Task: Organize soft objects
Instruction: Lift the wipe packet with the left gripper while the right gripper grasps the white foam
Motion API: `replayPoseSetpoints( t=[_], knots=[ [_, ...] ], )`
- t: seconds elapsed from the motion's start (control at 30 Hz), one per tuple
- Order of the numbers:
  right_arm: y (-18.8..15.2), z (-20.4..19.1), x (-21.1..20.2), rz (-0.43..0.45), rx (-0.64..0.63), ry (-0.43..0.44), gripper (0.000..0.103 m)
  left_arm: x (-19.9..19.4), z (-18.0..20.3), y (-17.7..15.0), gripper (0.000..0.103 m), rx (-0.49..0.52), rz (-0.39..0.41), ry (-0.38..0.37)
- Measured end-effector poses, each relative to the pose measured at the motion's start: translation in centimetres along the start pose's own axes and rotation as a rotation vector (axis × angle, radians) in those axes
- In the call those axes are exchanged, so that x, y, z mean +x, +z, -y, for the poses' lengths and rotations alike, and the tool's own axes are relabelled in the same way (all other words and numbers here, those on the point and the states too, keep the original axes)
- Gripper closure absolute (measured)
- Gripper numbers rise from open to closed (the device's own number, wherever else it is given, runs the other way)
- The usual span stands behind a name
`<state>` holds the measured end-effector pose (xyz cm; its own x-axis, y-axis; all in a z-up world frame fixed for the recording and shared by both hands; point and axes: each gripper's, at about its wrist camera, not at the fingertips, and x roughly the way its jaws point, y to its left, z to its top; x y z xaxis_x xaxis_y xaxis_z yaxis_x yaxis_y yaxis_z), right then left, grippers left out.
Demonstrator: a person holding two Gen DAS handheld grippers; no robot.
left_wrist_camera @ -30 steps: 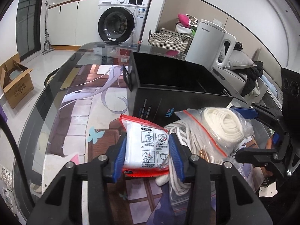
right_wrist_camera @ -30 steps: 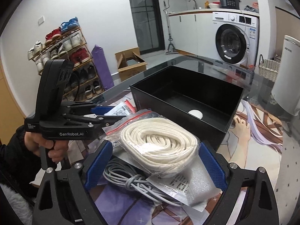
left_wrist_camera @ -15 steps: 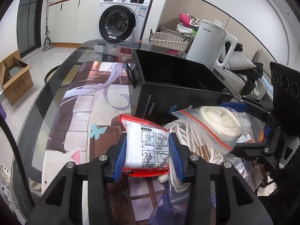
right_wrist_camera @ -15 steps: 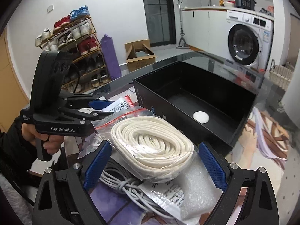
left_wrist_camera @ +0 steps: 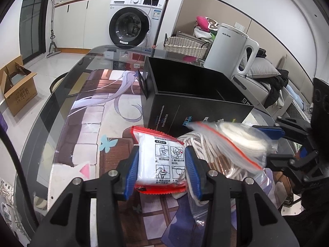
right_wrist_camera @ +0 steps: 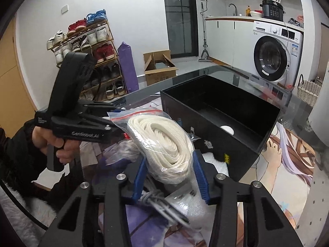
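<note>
White appliance (left_wrist_camera: 226,47): bore "AUX" on its front.
Left gripper (right_wrist_camera: 115,121): body read "GenRobot.AI".
Black box (left_wrist_camera: 197,111): side print was illegible.
Red-edged packet (left_wrist_camera: 162,160): captions were illegible.

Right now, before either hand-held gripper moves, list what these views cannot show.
- Black box floor: in the left wrist view its near wall hides it.
- Bagged white rope: motion-blurred in the left wrist view.
- Red-edged packet: in the right wrist view the rope bag covers nearly all of it.
- Grey cable: its ends run under the right hand-held gripper.
- Packet print in the left hand-held gripper: too small to read.
</note>
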<state>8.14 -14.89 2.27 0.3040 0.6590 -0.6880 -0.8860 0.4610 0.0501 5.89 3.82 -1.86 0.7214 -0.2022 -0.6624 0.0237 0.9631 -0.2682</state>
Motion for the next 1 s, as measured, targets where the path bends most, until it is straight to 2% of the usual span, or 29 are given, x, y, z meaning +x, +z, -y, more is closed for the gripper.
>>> replayPoseSetpoints(
  t=[0.07,0.1,0.27,0.33,0.47,0.63,0.73,0.83,1.0],
  knots=[
    [-0.1,-0.2,-0.8,0.014,-0.011,-0.033,0.057,-0.2,0.0,-0.1,0.061,-0.003,0.004,0.003],
    [-0.2,-0.1,-1.1,0.017,-0.004,-0.054,0.05,-0.3,-0.1,-0.1,0.061,-0.004,0.006,0.004],
    [-1.0,1.7,-2.9,0.021,0.036,-0.145,0.038,-0.6,-0.5,0.0,0.061,-0.015,0.017,0.018],
    [-1.6,2.4,-3.2,0.005,0.048,-0.158,0.038,-0.7,-0.7,0.1,0.061,-0.02,0.021,0.023],
    [-2.6,3.9,-3.6,-0.007,0.093,-0.159,0.036,-1.1,-1.0,0.1,0.061,-0.025,0.028,0.033],
    [-3.4,5.7,-5.9,0.029,0.139,-0.128,0.034,-1.2,-1.2,0.3,0.061,-0.03,0.033,0.036],
    [-3.7,7.0,-7.0,0.03,0.153,-0.158,0.026,-1.3,-1.2,0.4,0.061,-0.034,0.037,0.032],
    [-4.1,8.5,-6.9,0.006,0.193,-0.201,0.025,-1.4,-1.1,0.5,0.061,-0.033,0.039,0.033],
    [-4.7,10.3,-4.7,-0.053,0.235,-0.164,0.025,-1.7,-0.9,0.8,0.061,-0.033,0.048,0.031]
  ],
)
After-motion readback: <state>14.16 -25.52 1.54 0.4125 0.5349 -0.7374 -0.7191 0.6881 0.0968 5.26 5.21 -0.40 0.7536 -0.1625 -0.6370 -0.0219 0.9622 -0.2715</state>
